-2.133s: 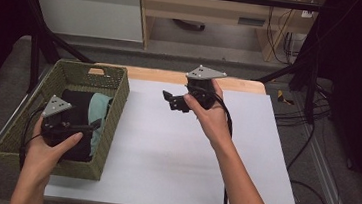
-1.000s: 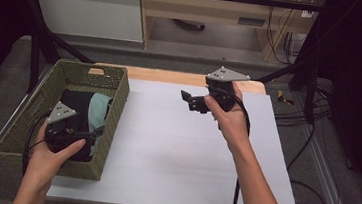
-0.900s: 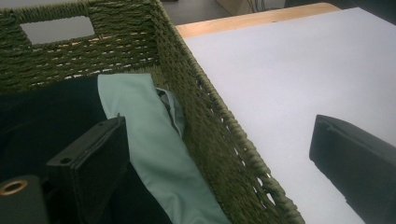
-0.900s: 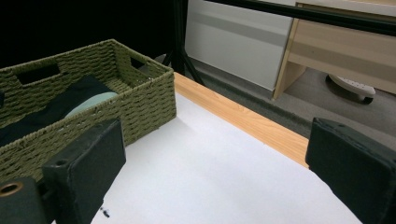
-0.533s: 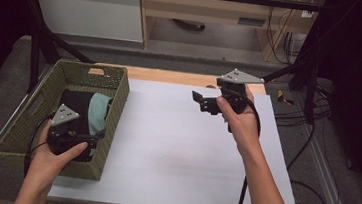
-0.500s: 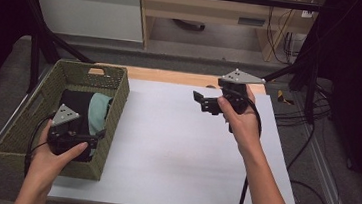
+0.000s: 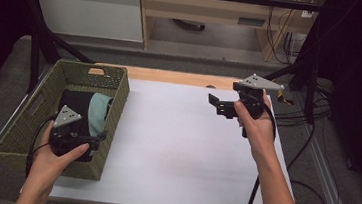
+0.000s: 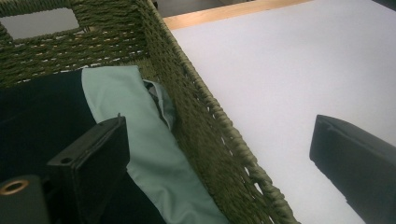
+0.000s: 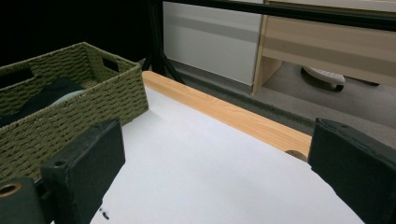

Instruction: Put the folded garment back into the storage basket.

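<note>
A green woven basket [image 7: 119,84] sits at the table's left and holds a pale green cloth [image 7: 97,114] lying on a dark cloth [image 7: 74,101]. My left gripper [image 7: 96,139] hovers low over the basket's near right corner, open, one jaw over the pale green cloth [image 8: 135,121], the other outside the basket wall [image 8: 210,126] above the white table [image 8: 285,70]. My right gripper [image 7: 215,105] is held in the air over the table's far right part, open and empty, pointing left toward the basket [image 9: 70,102].
A white sheet [image 7: 179,147] covers the table, with a wooden strip [image 7: 176,77] along the far edge. Black frame legs [image 7: 39,38] and cables [image 7: 314,110] stand beyond the table's sides. A wooden cabinet [image 9: 327,37] stands behind.
My right gripper has drifted right and slightly away from the basket over the far part of the table. My left gripper has slid toward the basket's near right corner.
</note>
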`<state>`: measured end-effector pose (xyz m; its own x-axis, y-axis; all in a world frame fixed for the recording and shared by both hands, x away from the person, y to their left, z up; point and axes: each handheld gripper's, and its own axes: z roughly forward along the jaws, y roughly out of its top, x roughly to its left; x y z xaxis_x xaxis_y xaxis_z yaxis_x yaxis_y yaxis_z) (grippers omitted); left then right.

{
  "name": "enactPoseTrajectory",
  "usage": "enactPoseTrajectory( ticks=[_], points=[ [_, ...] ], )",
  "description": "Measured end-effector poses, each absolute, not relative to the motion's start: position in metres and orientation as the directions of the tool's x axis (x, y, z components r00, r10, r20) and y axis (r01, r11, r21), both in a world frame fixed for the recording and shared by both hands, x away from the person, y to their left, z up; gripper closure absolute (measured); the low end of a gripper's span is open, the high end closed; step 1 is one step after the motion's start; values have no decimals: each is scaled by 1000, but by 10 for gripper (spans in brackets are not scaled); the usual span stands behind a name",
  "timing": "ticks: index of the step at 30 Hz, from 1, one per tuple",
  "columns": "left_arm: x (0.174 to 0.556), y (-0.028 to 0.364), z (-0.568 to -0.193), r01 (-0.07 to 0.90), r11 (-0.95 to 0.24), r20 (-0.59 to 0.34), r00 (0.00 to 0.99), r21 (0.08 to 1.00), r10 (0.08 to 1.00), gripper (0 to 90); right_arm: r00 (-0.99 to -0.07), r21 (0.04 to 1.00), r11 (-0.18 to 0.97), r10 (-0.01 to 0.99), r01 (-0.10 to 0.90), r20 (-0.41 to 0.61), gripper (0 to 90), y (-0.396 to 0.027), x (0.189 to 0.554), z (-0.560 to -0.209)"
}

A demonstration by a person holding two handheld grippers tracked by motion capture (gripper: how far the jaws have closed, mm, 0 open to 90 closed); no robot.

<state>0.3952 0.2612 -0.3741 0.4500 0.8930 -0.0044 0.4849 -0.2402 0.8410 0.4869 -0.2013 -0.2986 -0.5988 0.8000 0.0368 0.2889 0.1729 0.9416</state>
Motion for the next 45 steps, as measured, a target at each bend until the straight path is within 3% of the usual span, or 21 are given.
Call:
enactPoseTrajectory(
  ticks=[45],
  points=[
    [394, 256, -378, 493, -251, -10, 466, 833, 885, 48, -509, 950, 97, 858, 295, 71, 41, -284, 455, -320]
  ],
)
